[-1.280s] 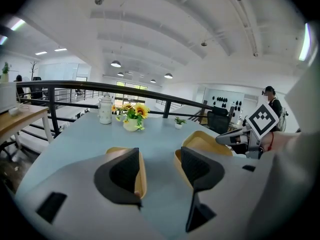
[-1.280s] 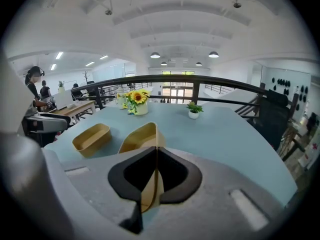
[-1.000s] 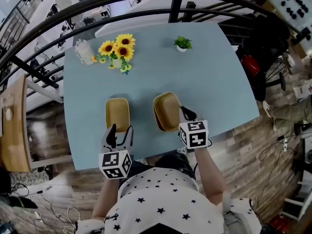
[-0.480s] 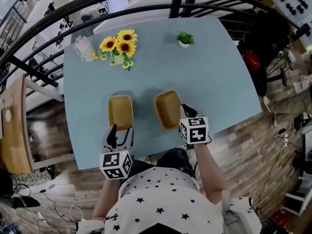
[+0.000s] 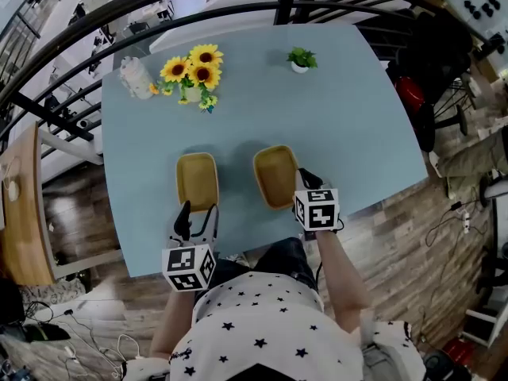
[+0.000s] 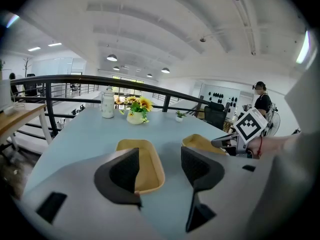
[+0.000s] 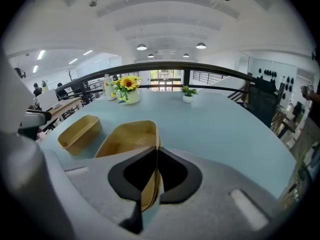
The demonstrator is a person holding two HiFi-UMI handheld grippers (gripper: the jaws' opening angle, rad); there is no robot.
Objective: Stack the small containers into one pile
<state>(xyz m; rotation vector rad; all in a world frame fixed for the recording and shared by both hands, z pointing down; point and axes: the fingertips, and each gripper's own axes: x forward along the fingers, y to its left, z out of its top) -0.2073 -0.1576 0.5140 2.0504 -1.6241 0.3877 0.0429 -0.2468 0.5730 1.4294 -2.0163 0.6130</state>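
Two tan oblong containers are on the blue table [image 5: 349, 125]. In the head view the left container [image 5: 197, 181] lies flat, and my left gripper [image 5: 196, 217] hovers open just short of its near end. The left gripper view shows that container [image 6: 150, 166] ahead of the spread fingers, nothing between them. My right gripper [image 5: 305, 182] is shut on the near right rim of the right container [image 5: 275, 176]. In the right gripper view the pads [image 7: 172, 171] pinch the thin wall of that container [image 7: 131, 139]; whether its base touches the table I cannot tell. The other container [image 7: 80, 132] lies to its left.
At the table's far side stand a vase of sunflowers [image 5: 193, 74], a white jar [image 5: 135, 78] and a small potted plant [image 5: 301, 59]. A dark railing [image 5: 238, 14] curves behind the table. The table's near edge runs just under both grippers, next to the person's body.
My right gripper has sunk a little towards the table with the right container in its grip. The left gripper and the left container have stayed in place.
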